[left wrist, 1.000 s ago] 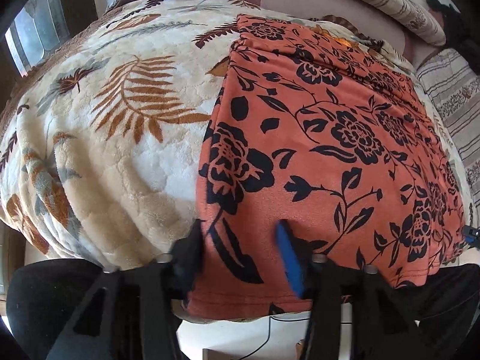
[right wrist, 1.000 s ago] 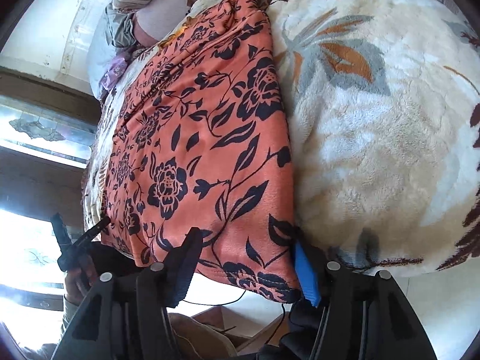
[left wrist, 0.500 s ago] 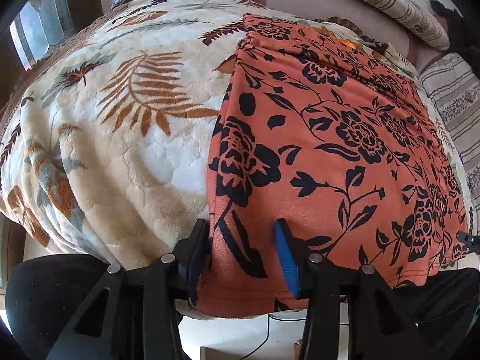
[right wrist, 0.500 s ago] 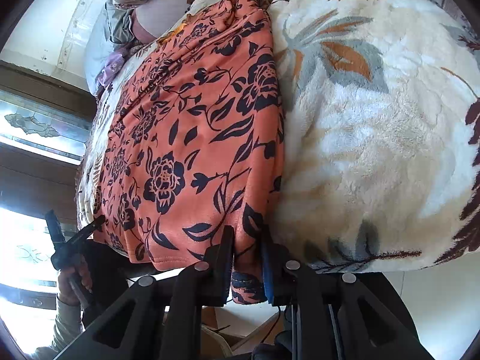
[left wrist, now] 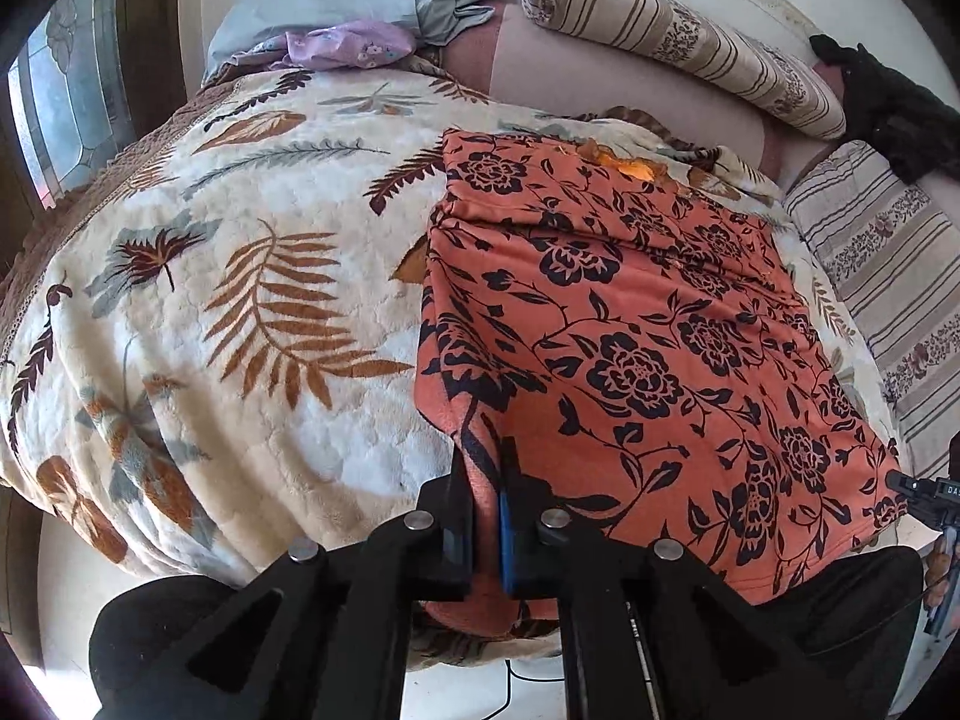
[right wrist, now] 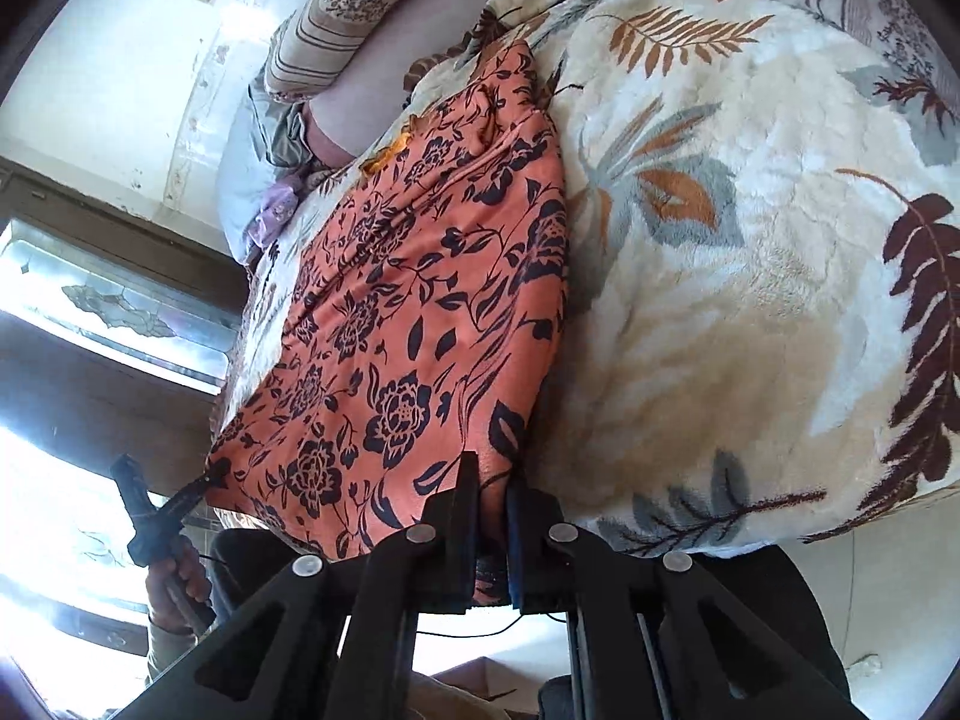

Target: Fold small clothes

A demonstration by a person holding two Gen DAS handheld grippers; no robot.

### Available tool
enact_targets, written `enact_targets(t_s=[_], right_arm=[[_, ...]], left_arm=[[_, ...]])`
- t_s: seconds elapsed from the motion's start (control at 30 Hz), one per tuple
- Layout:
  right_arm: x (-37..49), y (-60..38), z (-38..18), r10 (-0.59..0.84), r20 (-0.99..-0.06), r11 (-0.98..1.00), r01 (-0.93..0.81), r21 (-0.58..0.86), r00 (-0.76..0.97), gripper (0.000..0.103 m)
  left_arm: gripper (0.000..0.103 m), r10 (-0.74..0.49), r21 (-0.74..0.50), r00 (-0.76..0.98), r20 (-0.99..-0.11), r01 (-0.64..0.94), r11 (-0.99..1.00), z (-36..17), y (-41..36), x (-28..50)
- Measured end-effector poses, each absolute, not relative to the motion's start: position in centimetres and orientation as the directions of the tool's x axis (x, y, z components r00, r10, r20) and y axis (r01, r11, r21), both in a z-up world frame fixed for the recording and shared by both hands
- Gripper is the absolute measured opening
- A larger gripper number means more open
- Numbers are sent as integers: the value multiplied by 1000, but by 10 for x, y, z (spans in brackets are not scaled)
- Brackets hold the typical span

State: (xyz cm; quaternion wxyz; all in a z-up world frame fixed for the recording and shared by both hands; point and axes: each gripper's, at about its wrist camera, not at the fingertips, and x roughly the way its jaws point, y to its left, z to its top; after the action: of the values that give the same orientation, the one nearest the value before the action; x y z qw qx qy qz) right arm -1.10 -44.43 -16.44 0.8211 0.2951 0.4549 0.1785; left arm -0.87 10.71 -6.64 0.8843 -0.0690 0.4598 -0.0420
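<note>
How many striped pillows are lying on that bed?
2: a long striped bolster along the far wall, and a flatter striped pillow at the right edge beside the orange garment. More may be hidden.

An orange garment (left wrist: 630, 324) with a black flower-and-vine print is lying spread flat on the bed, its near hem hanging over the edge. Both near corners are lifting off in pinched folds, and lighter orange trim is showing at its far end.
</note>
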Motion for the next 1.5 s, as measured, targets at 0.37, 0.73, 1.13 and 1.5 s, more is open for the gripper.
enact_targets(t_s=[0.37,0.73,1.13,1.5], right_arm=[[-9,-455,-155,594,-585,721,-42,692,552,8],[10,-447,-169,545,-695,768,54,638,469,11],[26,-444,-201,523,-778,803,106,587,349,11],[16,-446,-172,616,-636,721,-7,692,465,9]], left_arm=[[6,-192,-241,586,-787,-6,970,-67,122,-13],[7,-212,-273,544,-812,-33,962,-93,129,-4],[9,-231,-285,513,-827,-28,958,-105,132,8],[7,-248,-290,606,-756,30,957,-63,133,5]])
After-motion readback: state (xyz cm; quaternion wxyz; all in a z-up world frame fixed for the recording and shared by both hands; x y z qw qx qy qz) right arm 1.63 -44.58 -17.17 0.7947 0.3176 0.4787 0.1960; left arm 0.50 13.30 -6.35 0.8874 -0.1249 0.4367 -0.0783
